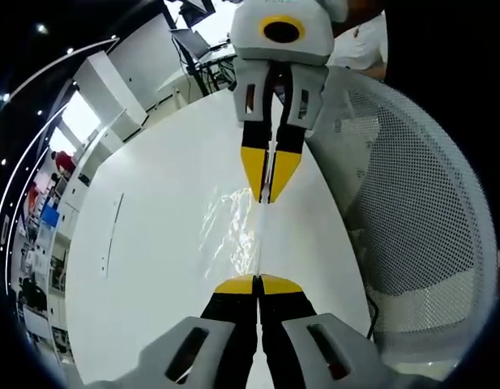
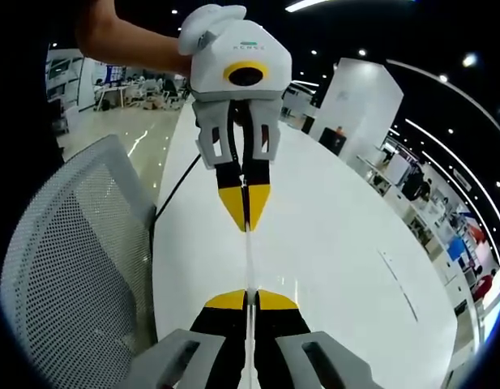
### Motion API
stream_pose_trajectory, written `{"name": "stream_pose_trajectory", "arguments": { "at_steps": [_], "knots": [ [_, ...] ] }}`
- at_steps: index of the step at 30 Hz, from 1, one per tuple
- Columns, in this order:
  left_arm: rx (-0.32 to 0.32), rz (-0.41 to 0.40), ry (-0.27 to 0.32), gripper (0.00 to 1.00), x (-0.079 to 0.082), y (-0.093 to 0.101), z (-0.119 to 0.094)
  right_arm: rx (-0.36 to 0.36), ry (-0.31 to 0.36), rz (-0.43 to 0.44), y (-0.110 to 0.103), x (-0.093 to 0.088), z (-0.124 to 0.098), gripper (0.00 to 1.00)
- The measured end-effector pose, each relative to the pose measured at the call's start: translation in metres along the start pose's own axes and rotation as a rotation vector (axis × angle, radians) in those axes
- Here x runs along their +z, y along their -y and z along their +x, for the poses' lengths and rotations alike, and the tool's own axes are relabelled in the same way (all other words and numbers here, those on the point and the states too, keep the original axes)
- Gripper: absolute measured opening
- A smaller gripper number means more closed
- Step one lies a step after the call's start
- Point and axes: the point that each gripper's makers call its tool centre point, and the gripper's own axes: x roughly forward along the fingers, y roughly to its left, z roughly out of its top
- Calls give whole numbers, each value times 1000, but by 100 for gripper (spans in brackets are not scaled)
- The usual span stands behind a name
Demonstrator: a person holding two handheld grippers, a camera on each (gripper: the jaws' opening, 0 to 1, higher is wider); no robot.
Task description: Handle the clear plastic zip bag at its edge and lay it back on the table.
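Observation:
The clear plastic zip bag (image 1: 237,235) hangs stretched between the two grippers above the white table (image 1: 152,243); it shows as glints and creases. In the left gripper view my left gripper (image 1: 258,284) is shut on the bag's near edge, and the right gripper (image 1: 270,193) opposite is shut on its far edge. In the right gripper view the bag (image 2: 249,259) appears edge-on as a thin line, running from my right gripper (image 2: 250,299), shut on it, to the left gripper (image 2: 247,220), also shut on it.
A white mesh office chair (image 1: 412,243) stands close to the table's edge, also seen as the chair (image 2: 63,259) in the right gripper view. A black cable (image 2: 173,190) runs along the table (image 2: 347,267) edge. A person's arm (image 2: 128,40) holds the left gripper. Desks and shelves lie beyond.

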Motion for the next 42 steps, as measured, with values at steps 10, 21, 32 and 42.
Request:
{"name": "stream_pose_trajectory", "arguments": {
  "at_steps": [10,21,32,42],
  "knots": [
    [2,-3,1,0,-1,-1,0,-4,2,7,1,-1,-2,0],
    [2,-10,-5,0,-3,0,-1,-4,-2,4,0,-3,-4,0],
    [4,-13,-10,0,-6,1,-3,-9,-7,8,-1,-6,-8,0],
    [6,-14,-19,0,-7,2,-4,-12,-17,12,-2,-12,-11,0]
  ]
}}
